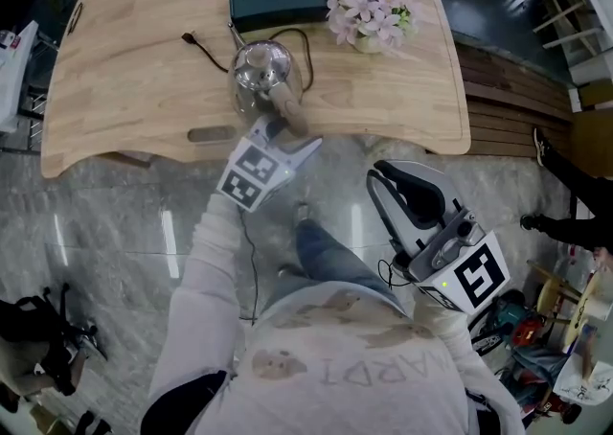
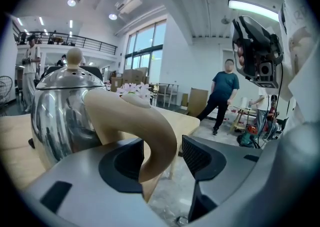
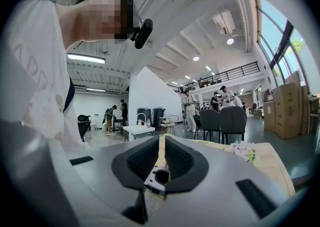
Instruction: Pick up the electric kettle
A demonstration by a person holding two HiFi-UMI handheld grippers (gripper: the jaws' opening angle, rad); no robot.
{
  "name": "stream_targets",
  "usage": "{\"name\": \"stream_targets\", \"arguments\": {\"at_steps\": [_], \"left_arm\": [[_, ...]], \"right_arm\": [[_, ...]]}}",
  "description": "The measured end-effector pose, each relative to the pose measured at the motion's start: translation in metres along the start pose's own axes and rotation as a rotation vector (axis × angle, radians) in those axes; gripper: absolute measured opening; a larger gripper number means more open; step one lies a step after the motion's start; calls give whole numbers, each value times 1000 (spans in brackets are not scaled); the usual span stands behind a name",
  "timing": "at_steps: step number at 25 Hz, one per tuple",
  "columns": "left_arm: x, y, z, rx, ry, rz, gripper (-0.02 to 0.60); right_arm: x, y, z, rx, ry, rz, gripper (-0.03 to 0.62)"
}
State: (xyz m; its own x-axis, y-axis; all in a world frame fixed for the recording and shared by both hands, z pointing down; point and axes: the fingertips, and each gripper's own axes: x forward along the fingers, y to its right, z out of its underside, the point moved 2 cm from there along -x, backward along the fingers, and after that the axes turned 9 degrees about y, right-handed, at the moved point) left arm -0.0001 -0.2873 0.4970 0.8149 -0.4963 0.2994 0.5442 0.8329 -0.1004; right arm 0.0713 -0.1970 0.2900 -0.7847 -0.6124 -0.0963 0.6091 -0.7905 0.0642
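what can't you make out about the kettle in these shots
- Water level: the lid is on, in both views that show it.
- Bottom of the kettle: in the left gripper view, the left claw covers it.
- Kettle end of the cord: in the head view, the kettle body hides it.

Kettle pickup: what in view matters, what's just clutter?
Job: electric kettle; its wooden handle, between the open left gripper jaws; black cord beside it.
Lying about: dark box; flowers; right gripper, shut and off the table.
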Motion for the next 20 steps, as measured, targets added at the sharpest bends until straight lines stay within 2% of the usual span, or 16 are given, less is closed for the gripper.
{"name": "stream_targets", "arguments": {"at_steps": [14,20], "left_arm": [[16,4,6,2,-7,40,216],[16,4,4,2,2,24,216]], "right_arm": [[0,7,5,3,-15,16,43],[3,7,4,5,-16,13,43]]}}
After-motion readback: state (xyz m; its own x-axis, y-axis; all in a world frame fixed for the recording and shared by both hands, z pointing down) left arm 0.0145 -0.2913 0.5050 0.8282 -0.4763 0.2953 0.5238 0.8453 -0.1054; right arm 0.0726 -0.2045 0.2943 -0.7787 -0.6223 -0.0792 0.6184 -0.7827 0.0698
